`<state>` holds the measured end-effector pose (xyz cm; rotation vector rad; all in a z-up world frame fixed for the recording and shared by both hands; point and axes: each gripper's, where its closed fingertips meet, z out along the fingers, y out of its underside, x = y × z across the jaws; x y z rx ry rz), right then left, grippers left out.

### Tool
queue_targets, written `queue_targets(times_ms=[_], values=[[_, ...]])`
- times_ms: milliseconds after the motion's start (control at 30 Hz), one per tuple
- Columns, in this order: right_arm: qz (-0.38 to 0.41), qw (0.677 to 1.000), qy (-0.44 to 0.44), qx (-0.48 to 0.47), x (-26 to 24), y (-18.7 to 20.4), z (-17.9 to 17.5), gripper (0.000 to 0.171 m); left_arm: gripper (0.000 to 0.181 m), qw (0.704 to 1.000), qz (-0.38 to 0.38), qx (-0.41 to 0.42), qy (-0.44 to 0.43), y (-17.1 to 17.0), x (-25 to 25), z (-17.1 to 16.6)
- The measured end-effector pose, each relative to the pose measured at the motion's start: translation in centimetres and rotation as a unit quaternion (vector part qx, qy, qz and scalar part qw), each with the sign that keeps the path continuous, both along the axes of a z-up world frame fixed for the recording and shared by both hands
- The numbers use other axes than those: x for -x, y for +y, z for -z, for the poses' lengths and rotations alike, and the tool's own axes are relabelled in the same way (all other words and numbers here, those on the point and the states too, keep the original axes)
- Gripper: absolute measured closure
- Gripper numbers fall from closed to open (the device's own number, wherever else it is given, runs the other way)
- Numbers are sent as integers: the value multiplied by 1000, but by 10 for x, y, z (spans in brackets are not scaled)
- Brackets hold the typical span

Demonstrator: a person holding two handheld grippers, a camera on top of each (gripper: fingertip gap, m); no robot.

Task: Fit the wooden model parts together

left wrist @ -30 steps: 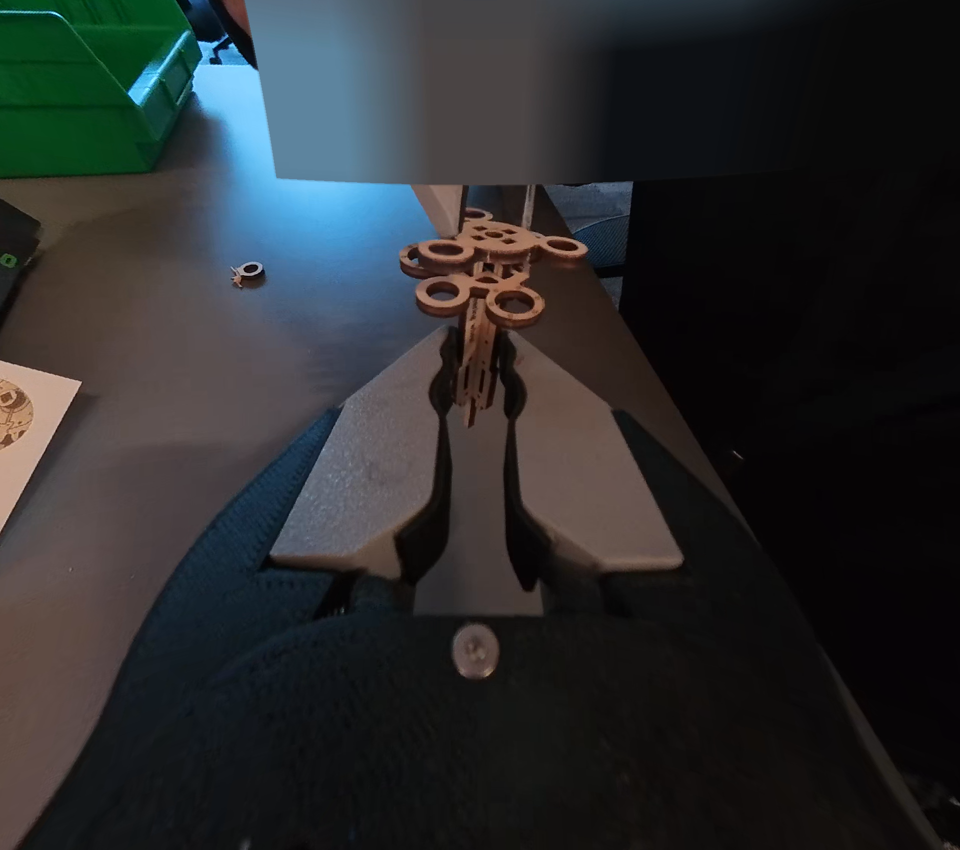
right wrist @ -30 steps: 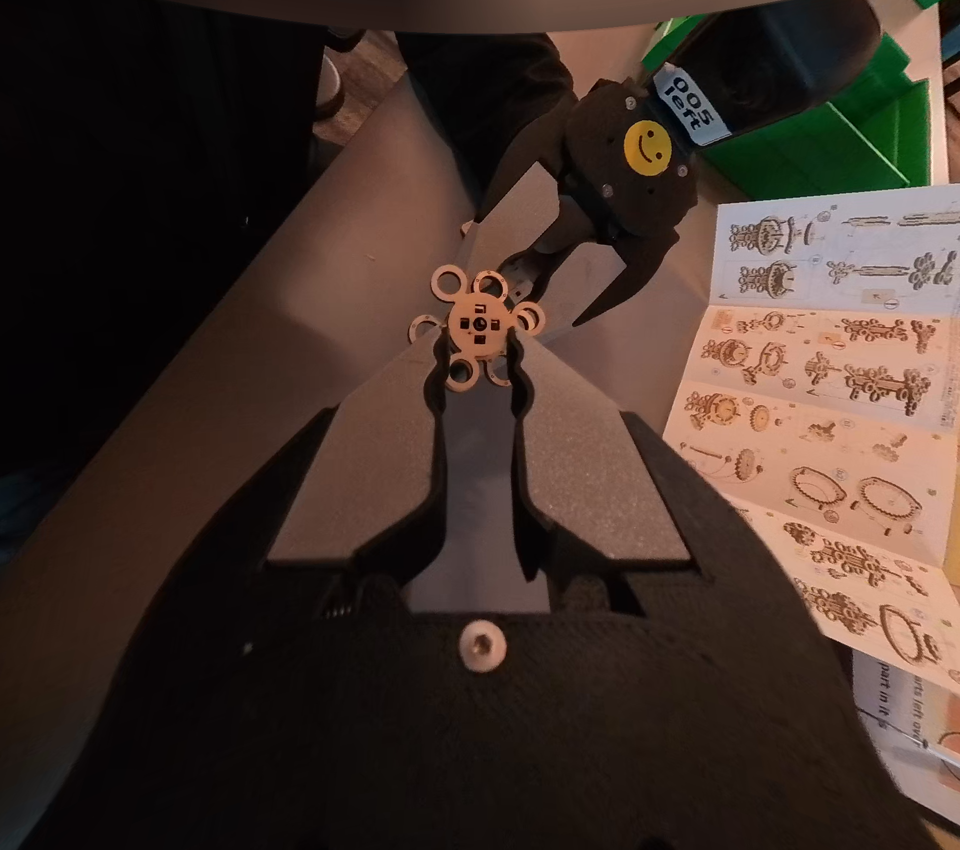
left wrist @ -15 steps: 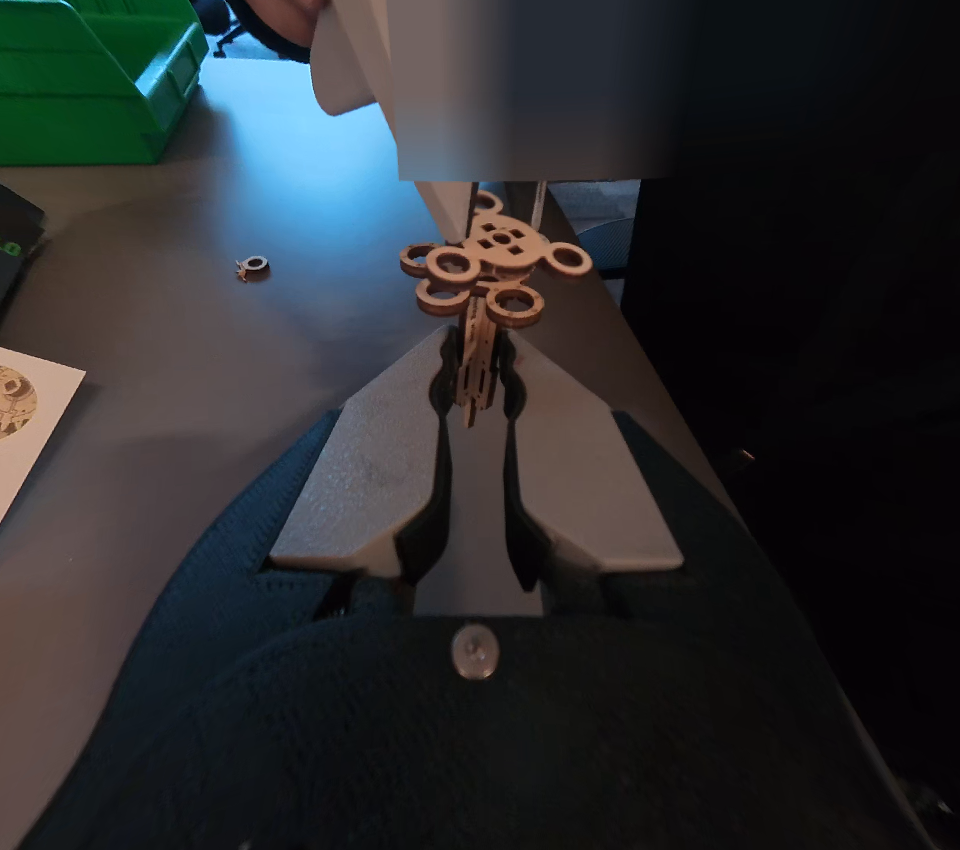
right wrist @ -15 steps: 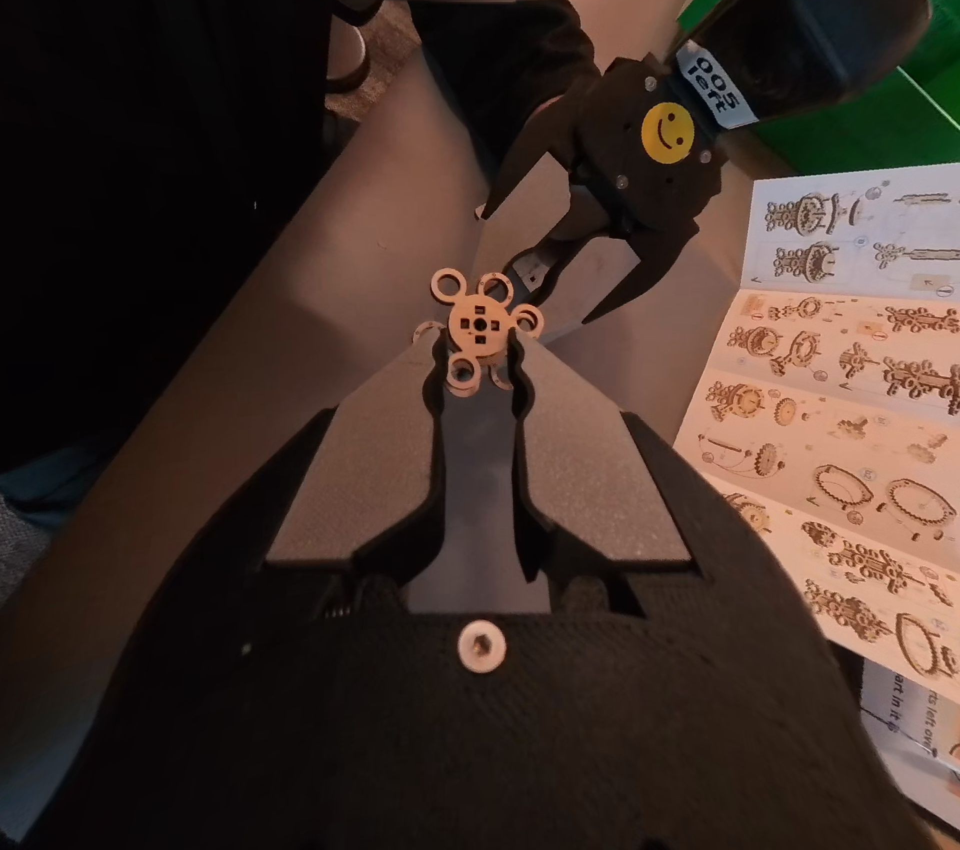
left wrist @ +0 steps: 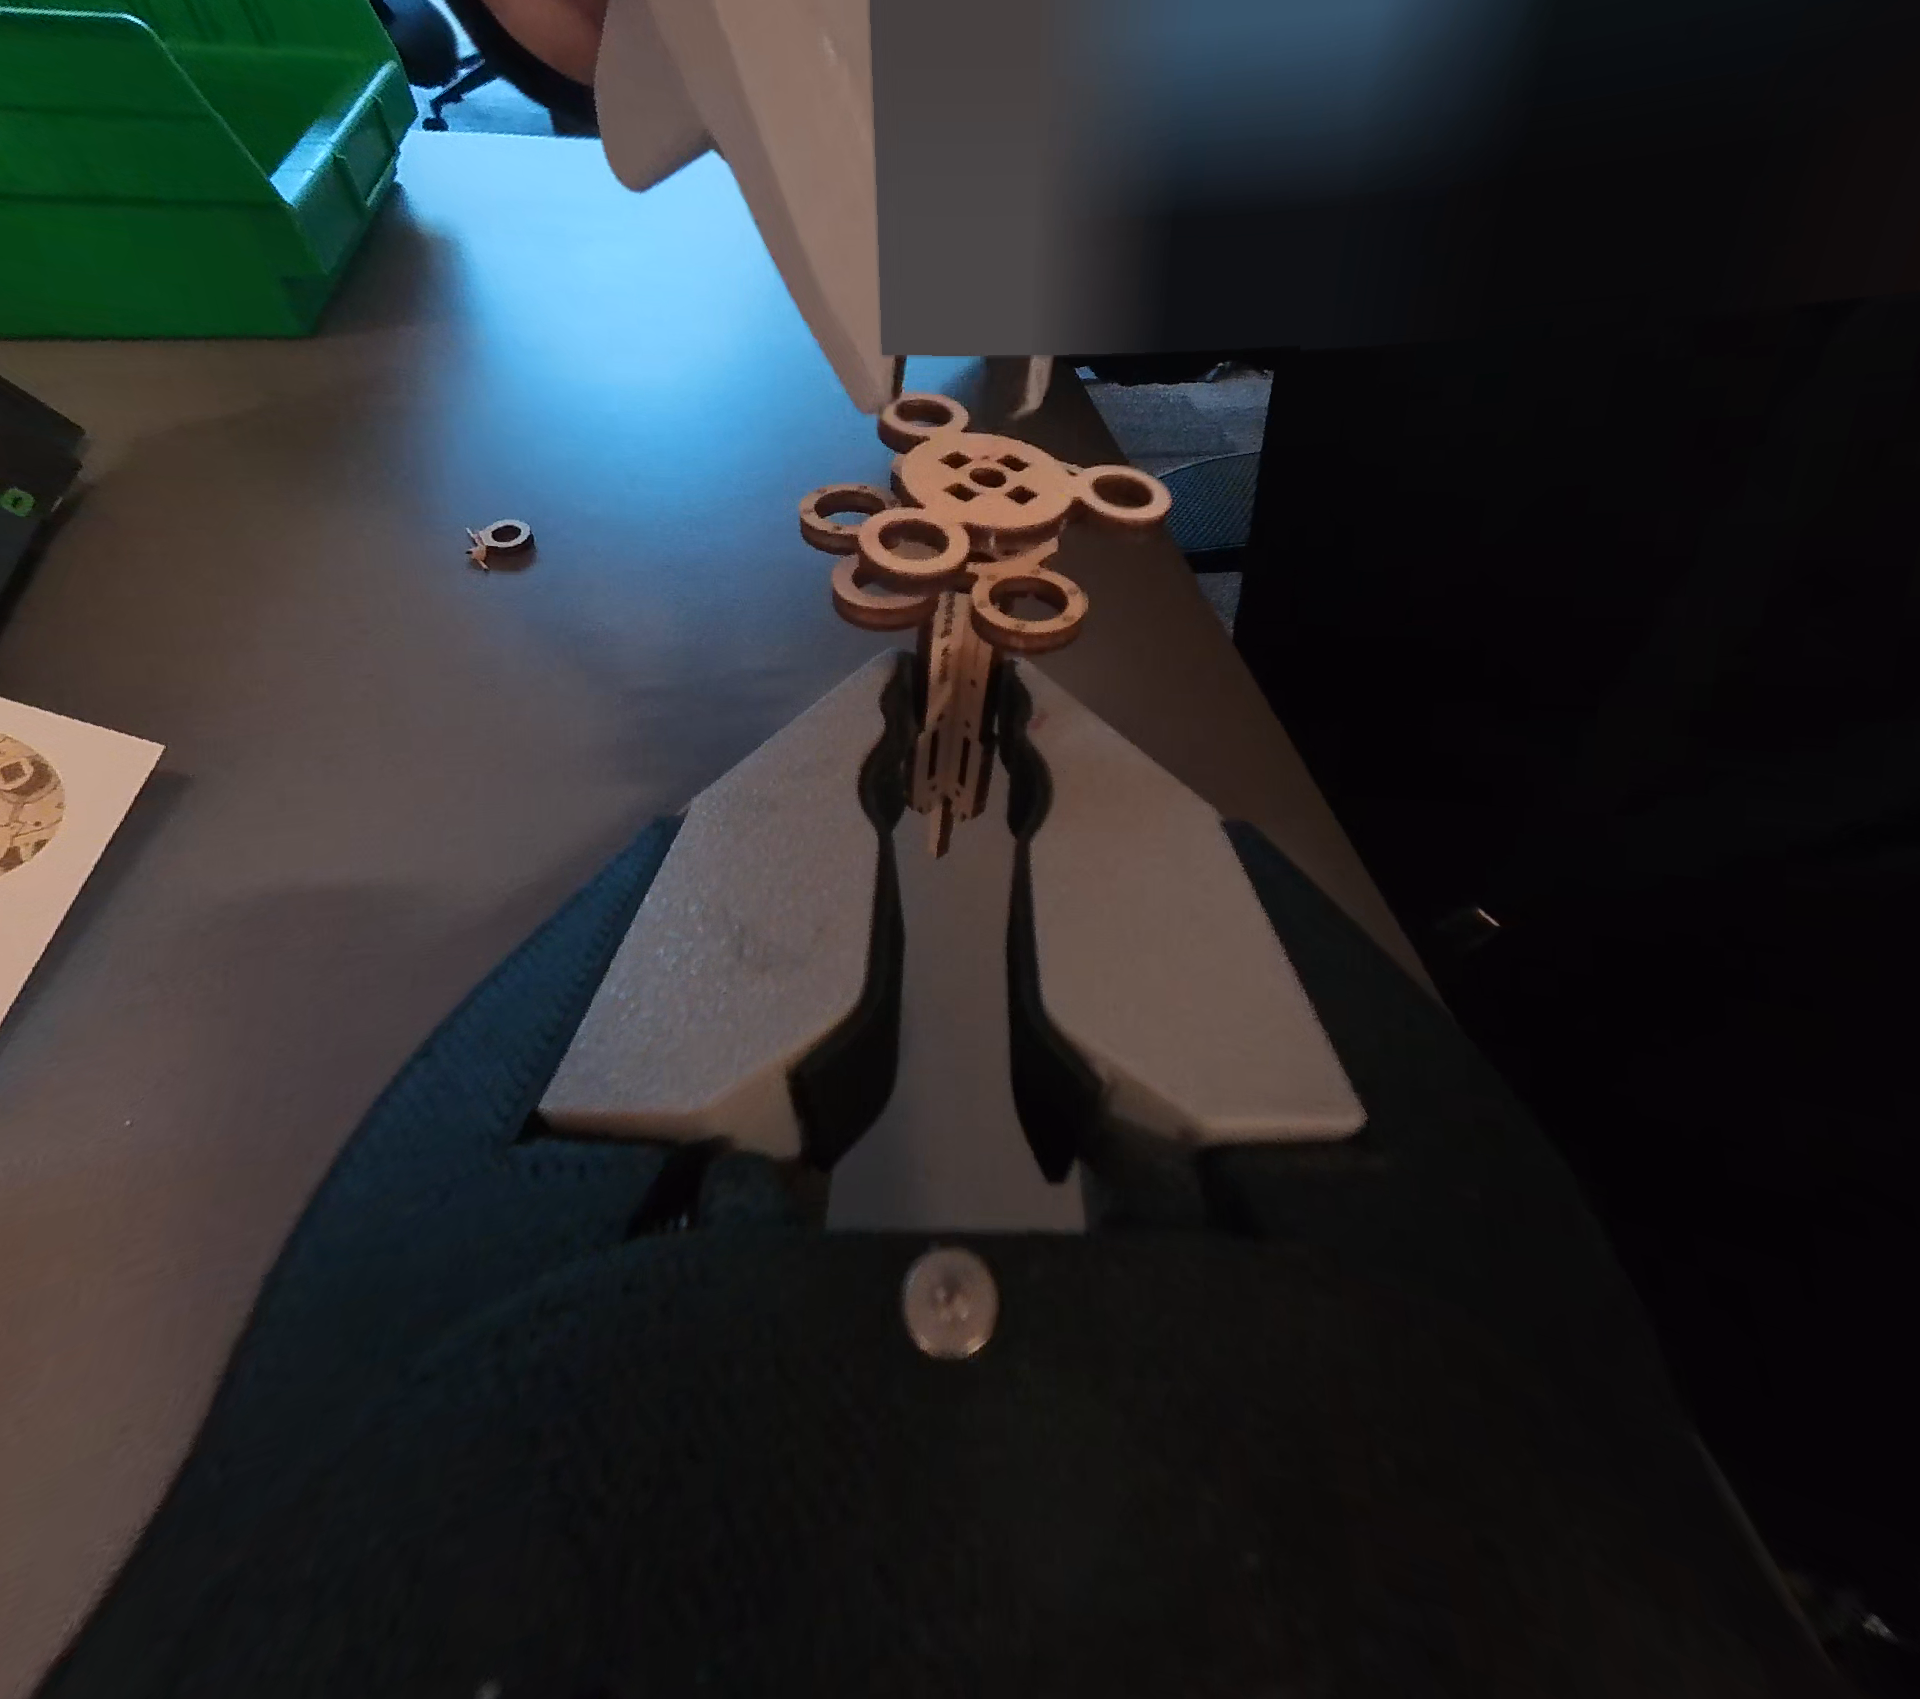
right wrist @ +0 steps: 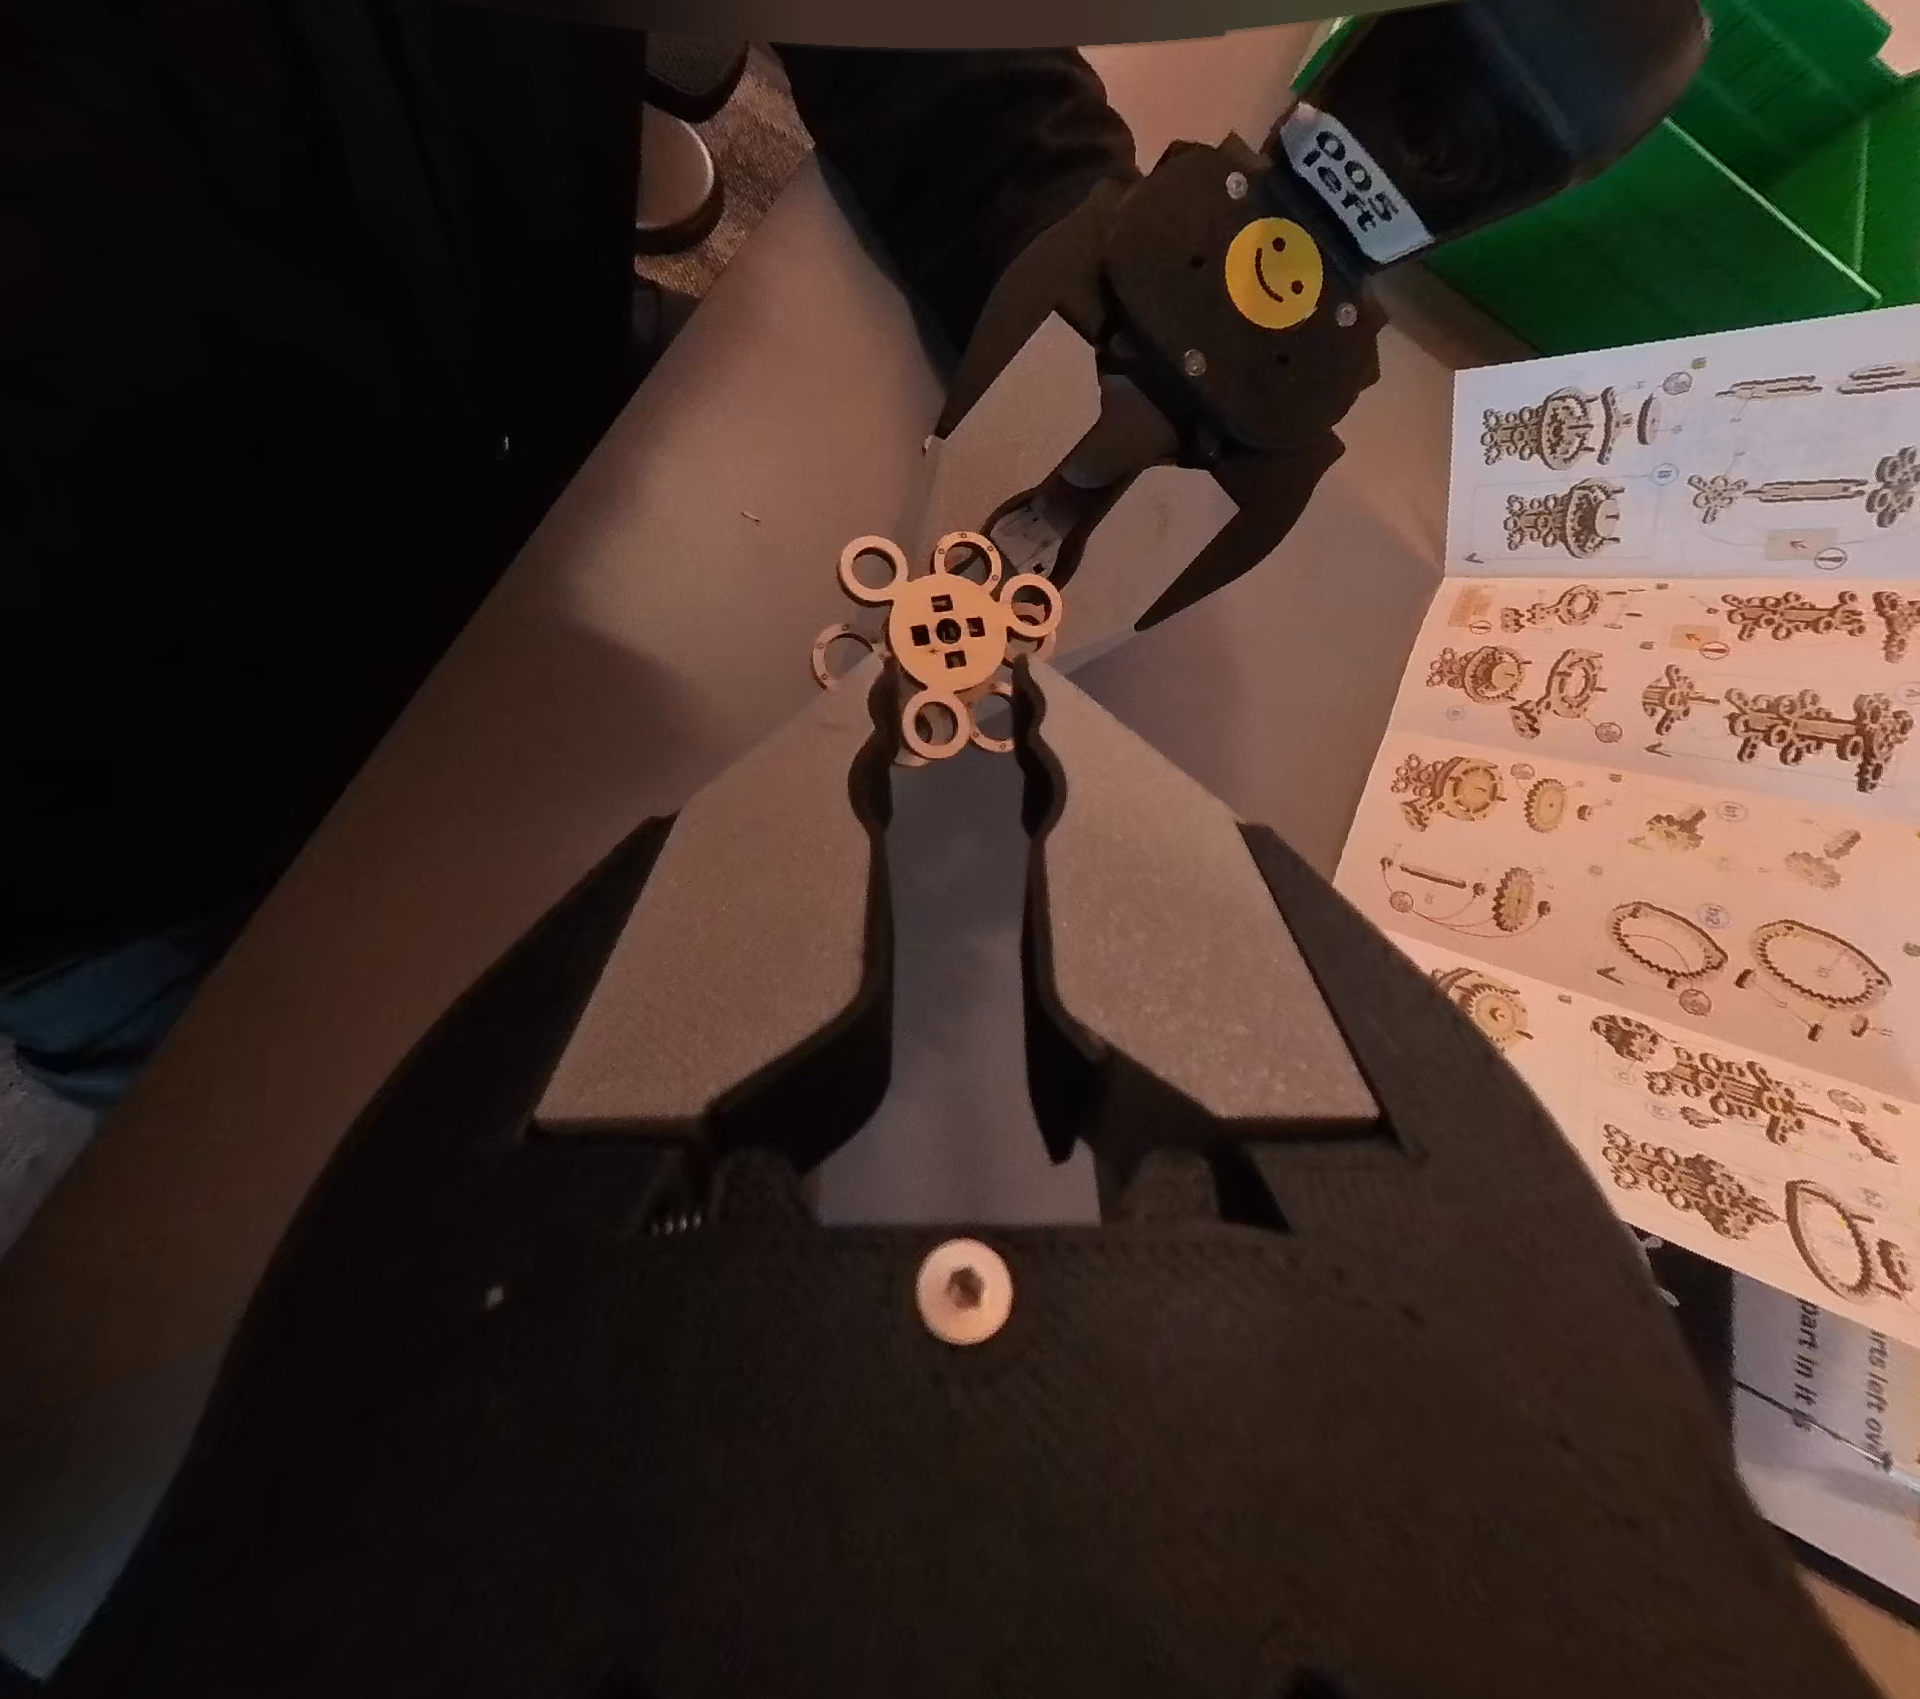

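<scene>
Your left claw (left wrist: 951,693) pinches the slatted stem of the wooden model (left wrist: 945,745). Your right claw (right wrist: 951,673) is closed on the ringed wooden disc (right wrist: 948,633) at the stem's far end, above the surface (left wrist: 436,714). Since a second ago the disc has tilted and lifted off the ringed part beneath it. A loose wooden ring (left wrist: 506,536), green bins (left wrist: 197,195) and the instruction sheet (right wrist: 1683,766) lie around.

Right gripper (right wrist: 951,673) fingers pinching ringed wooden disc (right wrist: 943,633), left gripper (right wrist: 1049,548) beyond (instruction sheet (right wrist: 1662,714) alongside)
</scene>
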<state>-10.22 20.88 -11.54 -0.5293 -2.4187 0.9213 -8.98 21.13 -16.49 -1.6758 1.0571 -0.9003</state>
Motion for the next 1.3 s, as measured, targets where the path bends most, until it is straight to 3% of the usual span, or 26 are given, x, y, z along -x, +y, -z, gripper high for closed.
queue_targets(times_ms=[167,467,1033,1300], values=[[-9,1000,22,16,-2,-7,-11,159,169,1000,1,4,-3,0,0,0],[-2,1000,4,-22,1,-11,4,168,168,1000,3,3,-1,-1,-1,0],[8,999,-35,-28,-3,-9,15,171,169,999,-1,7,33,0,-3,9],[8,1000,-13,-15,-2,-8,9,171,169,1000,1,5,11,0,-1,3]])
